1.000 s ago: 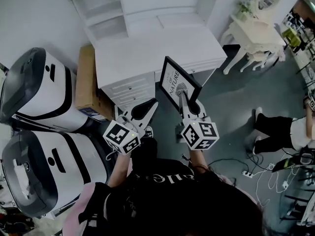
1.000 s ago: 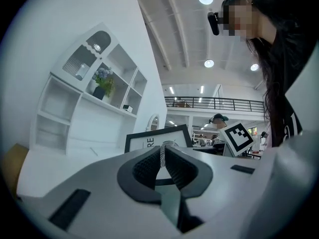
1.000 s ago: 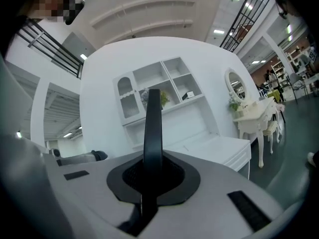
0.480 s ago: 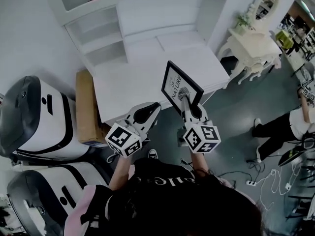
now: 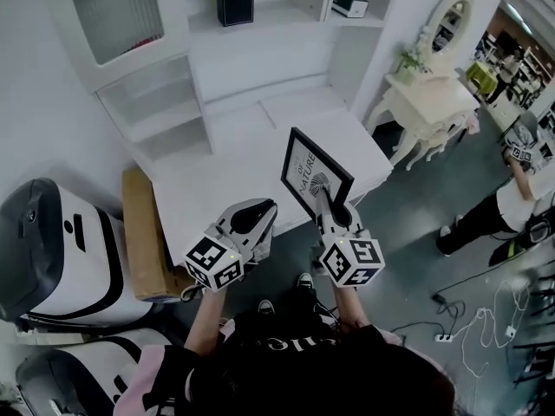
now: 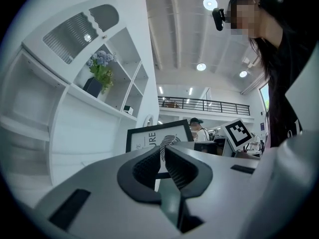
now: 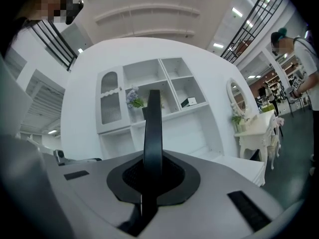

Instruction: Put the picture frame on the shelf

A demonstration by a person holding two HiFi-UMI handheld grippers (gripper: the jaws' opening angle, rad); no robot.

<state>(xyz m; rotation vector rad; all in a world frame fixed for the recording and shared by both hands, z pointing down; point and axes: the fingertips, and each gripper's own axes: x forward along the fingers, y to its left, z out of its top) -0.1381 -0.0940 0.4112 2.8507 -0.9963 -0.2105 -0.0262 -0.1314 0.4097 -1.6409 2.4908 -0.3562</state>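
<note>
left gripper [image 5: 263, 208]: jaws together, empty, pointing forward
right gripper [image 5: 323, 196]: jaws clamped on the lower edge of the frame [image 5: 303, 167], held upright
left forearm [image 5: 205, 315]: reaching forward
right forearm [image 5: 349, 298]: reaching forward, alongside the left

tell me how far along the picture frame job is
Done: the picture frame is lifted, clamped edge-on in the right tongs. In hand: it is held upright by the white desk, short of the shelf unit. Left: setting it on a shelf; the left tongs are empty.
</note>
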